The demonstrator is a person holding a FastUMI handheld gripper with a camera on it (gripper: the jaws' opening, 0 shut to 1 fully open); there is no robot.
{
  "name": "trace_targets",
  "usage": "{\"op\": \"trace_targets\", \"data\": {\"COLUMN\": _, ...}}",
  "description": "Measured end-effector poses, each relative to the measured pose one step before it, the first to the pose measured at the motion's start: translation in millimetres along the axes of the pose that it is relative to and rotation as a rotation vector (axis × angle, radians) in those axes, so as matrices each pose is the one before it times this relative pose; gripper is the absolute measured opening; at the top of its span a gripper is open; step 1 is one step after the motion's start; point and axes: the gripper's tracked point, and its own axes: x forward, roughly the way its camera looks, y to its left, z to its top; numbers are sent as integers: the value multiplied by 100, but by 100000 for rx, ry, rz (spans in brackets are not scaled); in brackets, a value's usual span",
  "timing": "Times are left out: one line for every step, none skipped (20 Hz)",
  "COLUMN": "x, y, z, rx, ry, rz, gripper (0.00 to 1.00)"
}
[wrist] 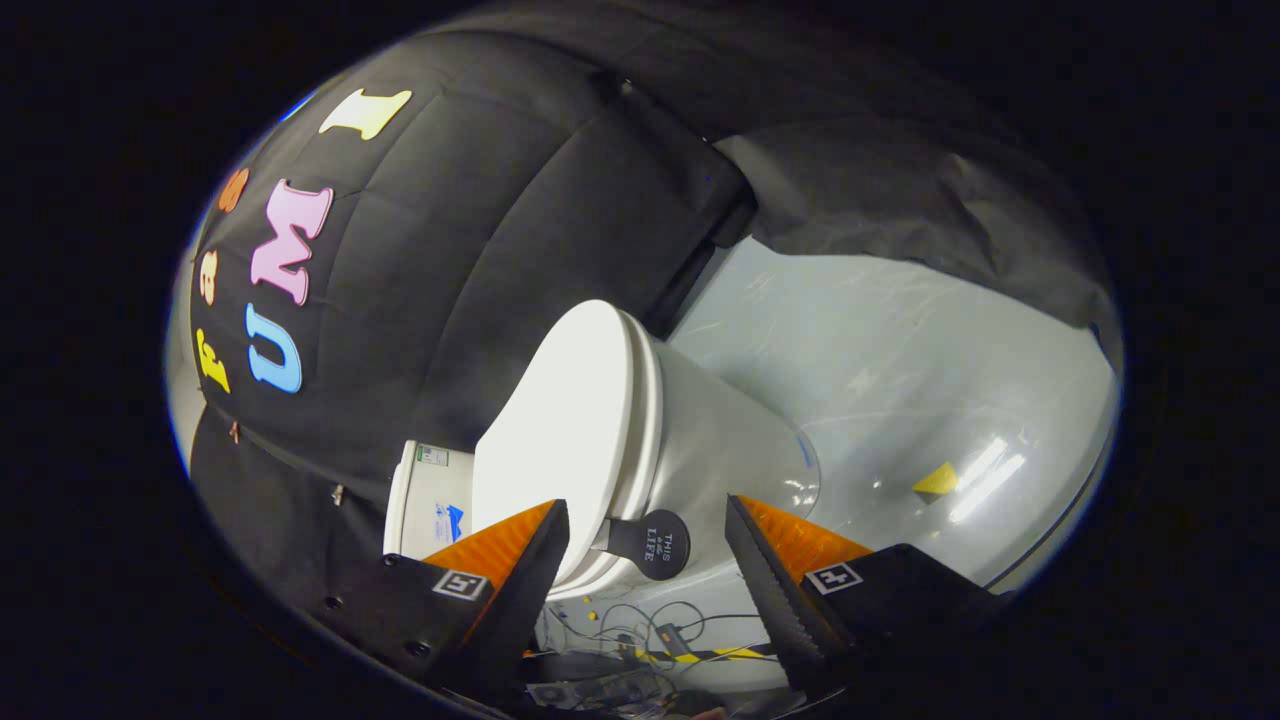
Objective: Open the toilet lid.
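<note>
Between the spread fingers of the gripper point(647, 520), which grip nothing, sits the dark round tab point(650, 543) fixed to the closed toilet lid point(550, 430), evidently lined up there as the handhold for lifting

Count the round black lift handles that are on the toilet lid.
1. The round black lift handle sticks out from the toilet lid edge, between the open fingers. Others may be hidden.

gripper point(647, 520): held tilted, pointing forward
jaws: spread wide apart
fingers point(520, 560): clasping nothing, tips free, a broad gap between the two
</note>
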Motion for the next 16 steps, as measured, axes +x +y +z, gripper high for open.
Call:
{"op": "trace_targets", "data": {"x": 137, "y": -228, "z": -348, "rx": 3561, "ry": 1185, "rz": 670, "gripper": 94}}
{"op": "trace_targets", "data": {"x": 406, "y": -101, "z": -411, "rx": 2860, "ry": 1577, "rz": 1499, "gripper": 90}}
{"op": "trace_targets", "data": {"x": 569, "y": -139, "z": -595, "rx": 2489, "ry": 1941, "rz": 950, "gripper": 90}}
{"op": "trace_targets", "data": {"x": 536, "y": -381, "z": -767, "rx": 2499, "ry": 1561, "rz": -412, "gripper": 79}}
{"op": "trace_targets", "data": {"x": 1292, "y": 199, "z": -59, "rx": 2381, "ry": 936, "rz": 1146, "gripper": 68}}
{"op": "trace_targets", "data": {"x": -1010, "y": 711, "z": 103, "rx": 2418, "ry": 1281, "rz": 4121, "gripper": 57}}
{"op": "trace_targets", "data": {"x": -127, "y": -89, "z": 1406, "rx": 3209, "ry": -212, "rz": 794, "gripper": 57}}
{"op": "trace_targets", "data": {"x": 293, "y": -111, "z": -769, "rx": 2141, "ry": -1578, "rz": -146, "gripper": 41}}
{"op": "trace_targets", "data": {"x": 1013, "y": 281, "z": -392, "rx": -139, "ry": -280, "rz": 3017, "gripper": 25}}
{"op": "trace_targets", "data": {"x": -1183, "y": 471, "z": -664, "rx": -2708, "ry": 1502, "rz": -112, "gripper": 14}}
{"op": "trace_targets", "data": {"x": -103, "y": 148, "z": -304, "rx": -2201, "ry": 692, "rz": -573, "gripper": 13}}
{"op": "trace_targets", "data": {"x": 81, "y": 44, "z": 146, "rx": -1165, "ry": 1160, "rz": -1308, "gripper": 14}}
{"op": "trace_targets", "data": {"x": -60, "y": 383, "z": 220, "rx": -560, "ry": 224, "rz": -1148, "gripper": 13}}
{"op": "trace_targets", "data": {"x": -284, "y": 555, "z": 163, "rx": -1034, "ry": -373, "rz": -704, "gripper": 12}}
{"op": "trace_targets", "data": {"x": -326, "y": 632, "z": 55, "rx": -1805, "ry": -343, "rz": -652, "gripper": 11}}
{"op": "trace_targets", "data": {"x": -341, "y": 707, "z": -104, "rx": -2225, "ry": -332, "rz": -645, "gripper": 10}}
